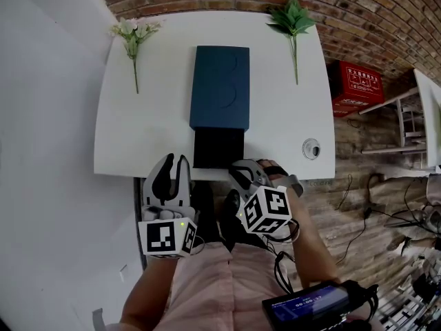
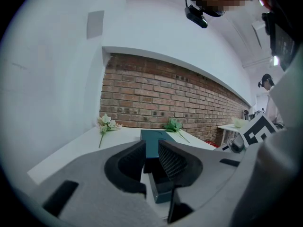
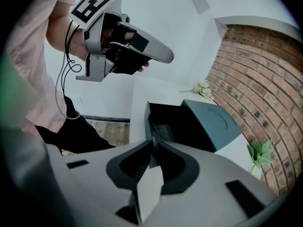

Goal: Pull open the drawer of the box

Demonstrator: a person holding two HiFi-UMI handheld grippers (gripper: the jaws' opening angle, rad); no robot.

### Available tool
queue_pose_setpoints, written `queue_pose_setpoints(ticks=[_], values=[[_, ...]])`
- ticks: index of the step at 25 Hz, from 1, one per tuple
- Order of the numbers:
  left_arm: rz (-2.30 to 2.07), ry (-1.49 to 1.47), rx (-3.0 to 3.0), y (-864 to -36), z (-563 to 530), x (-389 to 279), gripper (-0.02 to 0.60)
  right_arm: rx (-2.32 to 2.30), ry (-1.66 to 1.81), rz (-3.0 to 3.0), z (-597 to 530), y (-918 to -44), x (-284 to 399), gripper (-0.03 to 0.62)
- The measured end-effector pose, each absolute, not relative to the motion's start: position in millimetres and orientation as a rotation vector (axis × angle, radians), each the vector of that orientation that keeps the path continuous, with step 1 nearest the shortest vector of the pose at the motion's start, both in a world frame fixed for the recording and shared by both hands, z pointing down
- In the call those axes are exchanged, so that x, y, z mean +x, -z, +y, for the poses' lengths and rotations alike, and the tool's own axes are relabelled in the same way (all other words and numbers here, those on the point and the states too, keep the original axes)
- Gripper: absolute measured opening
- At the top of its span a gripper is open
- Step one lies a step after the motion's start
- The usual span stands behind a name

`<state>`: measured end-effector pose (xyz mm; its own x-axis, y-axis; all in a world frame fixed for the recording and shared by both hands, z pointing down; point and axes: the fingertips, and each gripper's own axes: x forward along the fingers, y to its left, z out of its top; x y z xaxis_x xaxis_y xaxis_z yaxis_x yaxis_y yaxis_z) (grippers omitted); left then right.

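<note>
Right gripper (image 3: 152,148): jaws pressed nearly together, tips meeting at the near front wall of the drawer (image 3: 147,119), and they look to be pinching that thin lip, which gives the pull a firm hold. It is angled down onto the lip from the person's side, in line with the slide. Left gripper (image 2: 151,145): jaws spread, nothing between them. It is held off the near edge just left of the drawer, touching nothing, probably on standby rather than bracing. The drawer stands well out of the dark blue box (image 1: 220,87), its dark inside exposed and its front close to the near edge of the white surface (image 1: 289,129). The pull looks largely done. The box sits mid-surface, lengthwise toward the person, so the drawer travels straight at them. A white flower sprig (image 1: 132,36) and a green sprig (image 1: 293,23) lie at the far corners, well clear.
</note>
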<state>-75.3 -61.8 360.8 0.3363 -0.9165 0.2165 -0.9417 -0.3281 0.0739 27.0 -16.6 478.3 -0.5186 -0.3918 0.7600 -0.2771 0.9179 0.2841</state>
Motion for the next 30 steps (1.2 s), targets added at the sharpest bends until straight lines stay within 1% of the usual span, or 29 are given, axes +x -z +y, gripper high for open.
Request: queue_pose_setpoints(ticks=[30], values=[[-1.689,-0.197,2.420,-358,-47,-71,0.089,0.438,0.146,-2.153,10,-481,25,0.048]])
